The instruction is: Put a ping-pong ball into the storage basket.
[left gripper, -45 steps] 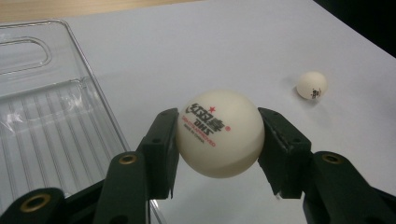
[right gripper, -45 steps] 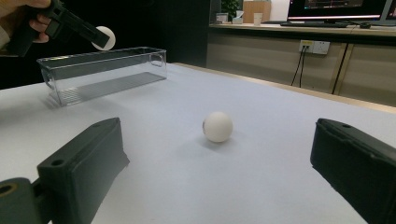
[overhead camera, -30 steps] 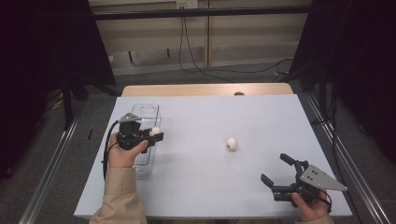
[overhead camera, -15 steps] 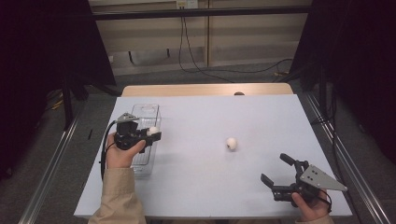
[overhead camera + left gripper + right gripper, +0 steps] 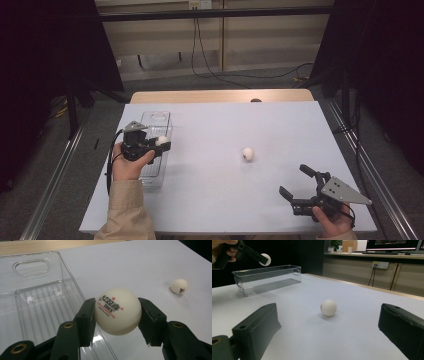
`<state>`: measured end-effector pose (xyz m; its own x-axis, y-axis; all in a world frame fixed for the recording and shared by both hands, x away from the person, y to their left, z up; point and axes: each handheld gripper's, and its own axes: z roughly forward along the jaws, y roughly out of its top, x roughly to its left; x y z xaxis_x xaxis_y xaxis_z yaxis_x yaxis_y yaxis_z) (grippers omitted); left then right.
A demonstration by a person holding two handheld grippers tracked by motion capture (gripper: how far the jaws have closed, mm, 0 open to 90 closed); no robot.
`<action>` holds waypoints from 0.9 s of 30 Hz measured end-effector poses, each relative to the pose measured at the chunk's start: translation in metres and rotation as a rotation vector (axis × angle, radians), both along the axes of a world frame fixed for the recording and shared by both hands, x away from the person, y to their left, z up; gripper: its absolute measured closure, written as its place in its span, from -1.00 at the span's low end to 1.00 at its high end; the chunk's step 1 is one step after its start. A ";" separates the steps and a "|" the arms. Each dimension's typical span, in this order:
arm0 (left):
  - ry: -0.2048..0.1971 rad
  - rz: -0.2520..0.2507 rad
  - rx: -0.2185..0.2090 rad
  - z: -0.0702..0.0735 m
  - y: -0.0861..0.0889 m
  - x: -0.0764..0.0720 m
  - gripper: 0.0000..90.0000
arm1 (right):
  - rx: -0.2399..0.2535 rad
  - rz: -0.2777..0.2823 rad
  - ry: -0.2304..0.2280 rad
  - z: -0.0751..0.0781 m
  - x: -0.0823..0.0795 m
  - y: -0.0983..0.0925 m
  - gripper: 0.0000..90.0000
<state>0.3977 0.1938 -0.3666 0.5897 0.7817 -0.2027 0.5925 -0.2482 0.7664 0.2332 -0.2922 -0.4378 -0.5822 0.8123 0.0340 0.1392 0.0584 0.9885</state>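
Table: I see a white top, wooden far edge.
Wall: cables hanging far behind.

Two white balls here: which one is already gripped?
The ball with red print, clamped in the left tool over the clear bin's edge. The other ball lies loose mid-table, ahead of the open right tool.

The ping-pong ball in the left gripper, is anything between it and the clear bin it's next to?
Nothing visible. The left gripper holds the ball above the clear bin's right-hand rim, and the bin is open-topped and looks empty. The second ball lies apart on the table, in front of the open right gripper.
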 end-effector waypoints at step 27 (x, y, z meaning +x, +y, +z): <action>0.001 0.033 -0.003 -0.001 0.009 0.000 0.13 | 0.000 0.001 0.000 0.000 0.000 0.000 -0.95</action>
<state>0.3972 0.2025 -0.3673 0.5636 0.8001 -0.2053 0.6010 -0.2266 0.7665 0.2333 -0.2919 -0.4377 -0.5830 0.8118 0.0338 0.1391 0.0587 0.9885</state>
